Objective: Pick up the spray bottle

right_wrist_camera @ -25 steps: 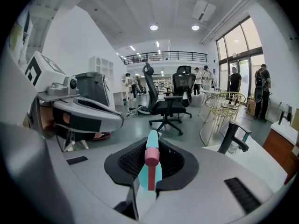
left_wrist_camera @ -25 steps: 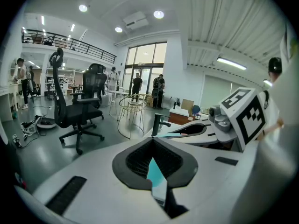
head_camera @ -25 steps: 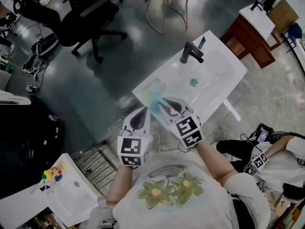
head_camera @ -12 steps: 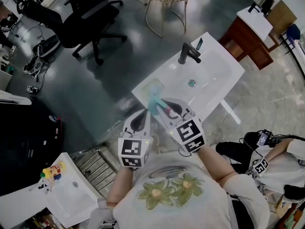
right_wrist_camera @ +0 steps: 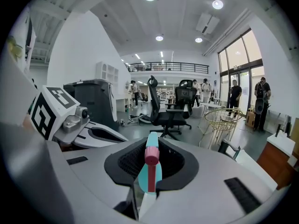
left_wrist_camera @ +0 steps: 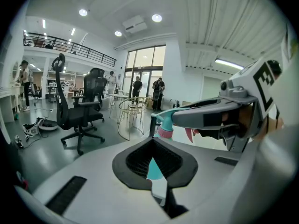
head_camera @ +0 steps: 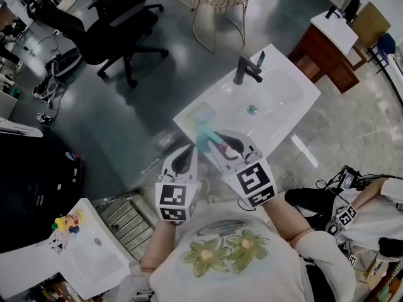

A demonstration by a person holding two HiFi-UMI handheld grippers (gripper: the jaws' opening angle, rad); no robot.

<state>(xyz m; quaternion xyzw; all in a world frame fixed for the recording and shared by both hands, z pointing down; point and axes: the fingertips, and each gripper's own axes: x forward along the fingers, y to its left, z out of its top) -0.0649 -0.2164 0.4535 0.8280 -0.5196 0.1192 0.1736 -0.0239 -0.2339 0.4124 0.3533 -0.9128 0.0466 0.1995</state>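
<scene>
Right tongs (right_wrist_camera: 150,149) clamped on teal plastic spray bottle with pink collar (right_wrist_camera: 150,171). Grip sits high, near head, likely so trigger is not pressed (body hangs below tongs). Left tongs (left_wrist_camera: 154,147) slightly apart, empty, just beside bottle, probably ready to steady it. White ceramic washbasin (head_camera: 286,99) beyond both tips.
</scene>
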